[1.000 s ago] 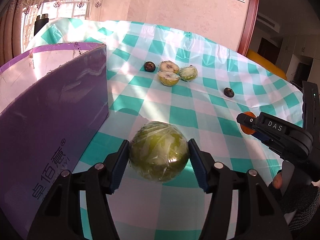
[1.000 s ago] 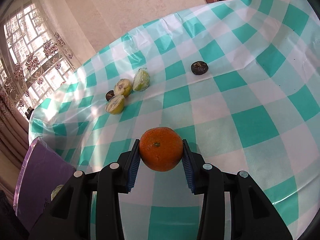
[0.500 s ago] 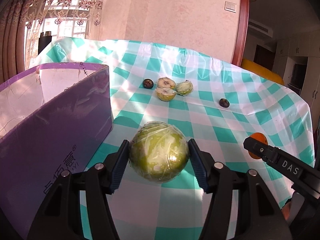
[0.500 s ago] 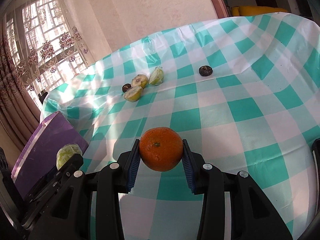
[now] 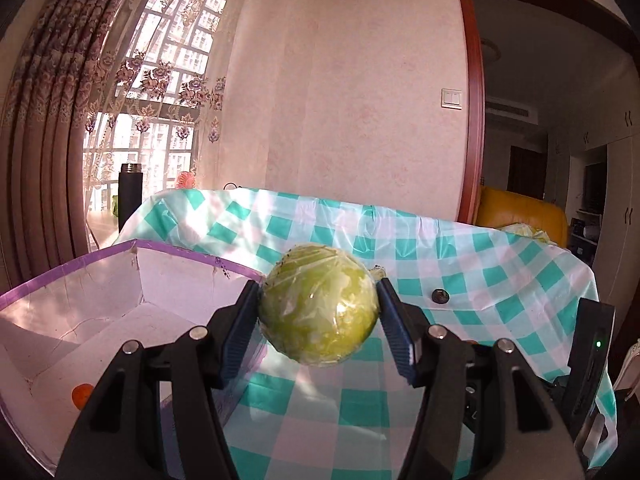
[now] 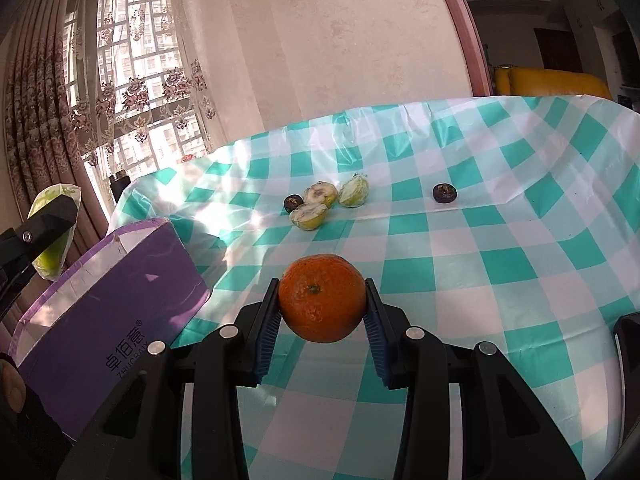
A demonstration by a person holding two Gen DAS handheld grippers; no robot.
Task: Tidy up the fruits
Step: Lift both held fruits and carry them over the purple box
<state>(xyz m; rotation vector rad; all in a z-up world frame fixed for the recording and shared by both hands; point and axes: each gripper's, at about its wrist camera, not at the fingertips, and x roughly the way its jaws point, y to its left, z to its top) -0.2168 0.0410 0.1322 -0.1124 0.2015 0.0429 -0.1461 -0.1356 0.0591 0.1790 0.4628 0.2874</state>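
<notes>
The table point(image 6: 500, 248) wears a glossy teal-and-white checked cloth that catches hard sun from a tall window point(image 6: 132, 92) hung with flowered lace; a pale pink wall point(image 5: 352, 100) runs behind it, with a light switch point(image 5: 451, 98) beside a dark wooden door frame, and a yellow sofa point(image 6: 552, 78) shows through the doorway. At the table's left end sits a purple box point(image 6: 120, 308), open at the top, its white inside lit and a small orange thing point(image 5: 82, 394) lying on its floor. The left gripper point(image 5: 318, 320) is raised level with the box rim, its jaws clamped on a round green fruit point(image 5: 318, 304) wrapped in shiny film; the fruit is near enough a ball, so it has no clear long axis. The right gripper point(image 6: 322, 312) hangs over the cloth just right of the box, jaws clamped on an orange point(image 6: 322, 298) whose stem end faces back toward the camera. Farther along the table lie two cut fruit halves point(image 6: 312, 206), cut faces tipped up, touching each other, with a wrapped green wedge point(image 6: 354, 192) just beside them on the right and a dark fruit point(image 6: 293, 202) on the left. A second dark fruit point(image 6: 445, 193) sits apart to the right.
</notes>
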